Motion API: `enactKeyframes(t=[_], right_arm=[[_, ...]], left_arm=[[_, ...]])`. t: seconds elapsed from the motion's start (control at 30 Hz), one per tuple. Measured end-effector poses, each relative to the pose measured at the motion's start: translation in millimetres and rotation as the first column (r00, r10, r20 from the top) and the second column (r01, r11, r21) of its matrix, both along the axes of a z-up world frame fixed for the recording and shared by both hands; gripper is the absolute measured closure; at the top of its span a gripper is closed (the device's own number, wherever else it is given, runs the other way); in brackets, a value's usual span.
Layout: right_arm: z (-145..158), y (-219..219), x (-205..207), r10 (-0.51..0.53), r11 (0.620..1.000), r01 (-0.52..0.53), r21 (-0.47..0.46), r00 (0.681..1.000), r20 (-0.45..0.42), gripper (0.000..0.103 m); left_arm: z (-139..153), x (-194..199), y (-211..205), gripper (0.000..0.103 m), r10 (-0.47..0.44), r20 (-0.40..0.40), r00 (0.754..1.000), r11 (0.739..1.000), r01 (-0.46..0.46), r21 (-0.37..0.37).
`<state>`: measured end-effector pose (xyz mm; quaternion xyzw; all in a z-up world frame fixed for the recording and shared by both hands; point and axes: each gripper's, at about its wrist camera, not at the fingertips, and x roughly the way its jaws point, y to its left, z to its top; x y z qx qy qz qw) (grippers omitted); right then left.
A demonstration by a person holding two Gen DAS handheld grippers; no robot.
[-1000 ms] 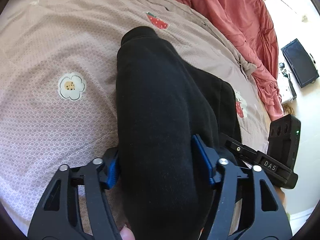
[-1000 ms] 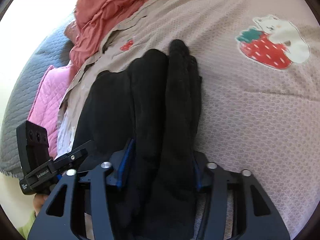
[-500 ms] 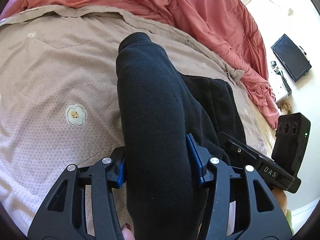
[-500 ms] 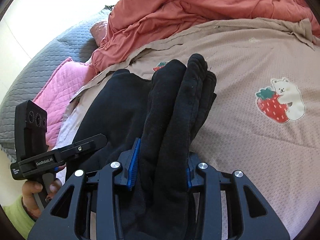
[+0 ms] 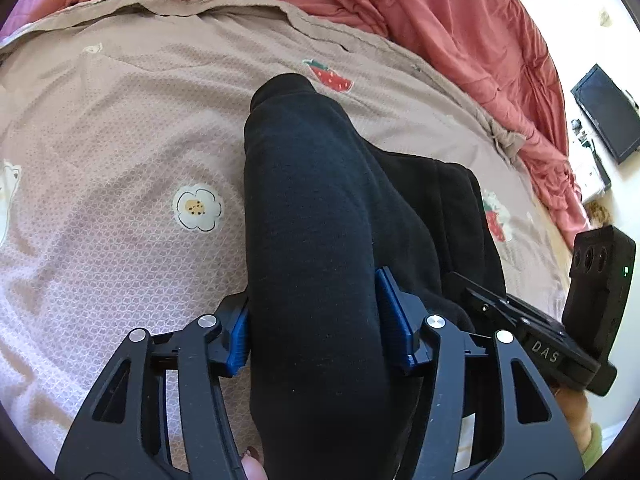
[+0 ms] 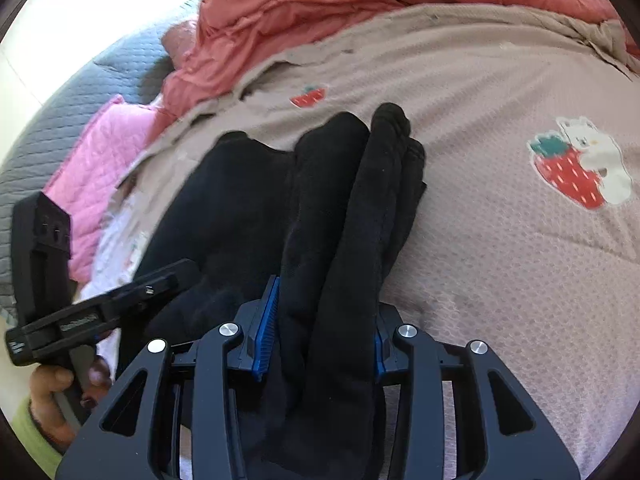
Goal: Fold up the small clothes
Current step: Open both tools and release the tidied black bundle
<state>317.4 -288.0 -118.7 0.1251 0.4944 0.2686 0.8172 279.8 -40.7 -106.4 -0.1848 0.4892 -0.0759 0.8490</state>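
A bed carries everything, spread with a beige quilt (image 5: 120, 128) printed with strawberries, flowers and bears. A black garment (image 6: 224, 208) lies partly on the quilt. A red blanket (image 5: 420, 12) is bunched along its far edge, beside a pink pad (image 6: 100, 160) and grey cover (image 6: 52, 120).

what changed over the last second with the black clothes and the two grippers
Both views tilted up toward the red duvet half a second ago, and have since dipped partway back down over the tan blanket. No grasp changed: the left gripper stays clamped on the black garment, and the right gripper stays clamped on its bunched folds. Nothing was let go.
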Motion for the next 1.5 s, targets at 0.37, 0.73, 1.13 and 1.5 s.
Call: enactKeyframes(t=[0.37,0.73,1.13,1.5], right_arm=[[8,3,-6,0.003,0.983,0.011,-0.181,0.997,0.080,0.042],[14,-3,-9,-0.030,0.979,0.052,-0.198,0.993,0.115,0.022],[76,-17,-63,-0.081,0.977,0.147,-0.155,0.925,0.371,0.007],[105,-28,-128,-0.177,0.964,0.252,-0.087,0.848,0.499,0.005]], left_arm=[[0,0,-4,0.048,-0.002,0.006,1.000,0.999,0.002,0.035],[7,-9,-1,0.044,0.002,0.010,1.000,0.998,-0.003,0.067],[55,-50,0,0.010,0.001,0.107,0.994,0.991,-0.015,0.135],[88,-99,-12,0.010,-0.027,0.188,0.982,0.971,-0.018,0.237]])
